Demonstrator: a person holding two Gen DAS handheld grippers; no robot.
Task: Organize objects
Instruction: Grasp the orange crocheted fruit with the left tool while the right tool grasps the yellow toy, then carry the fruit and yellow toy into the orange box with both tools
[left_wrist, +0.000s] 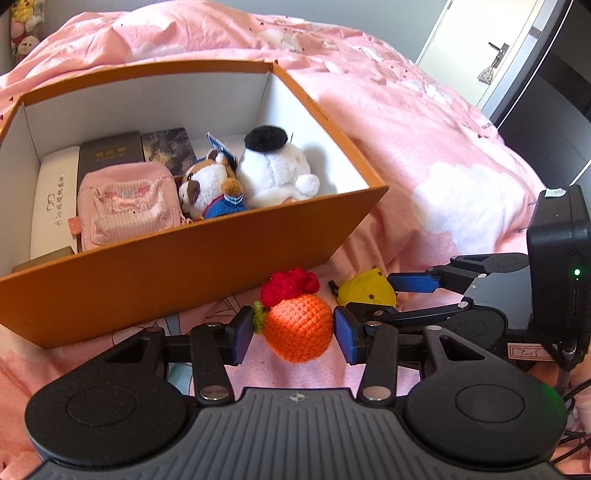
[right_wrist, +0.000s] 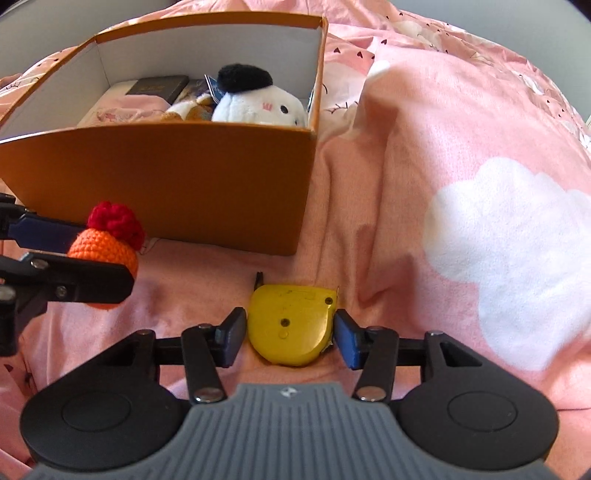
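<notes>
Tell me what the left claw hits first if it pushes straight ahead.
The crocheted orange already sits between the left claw pads; beyond it, probably the orange box wall, though depth is unclear.
</notes>
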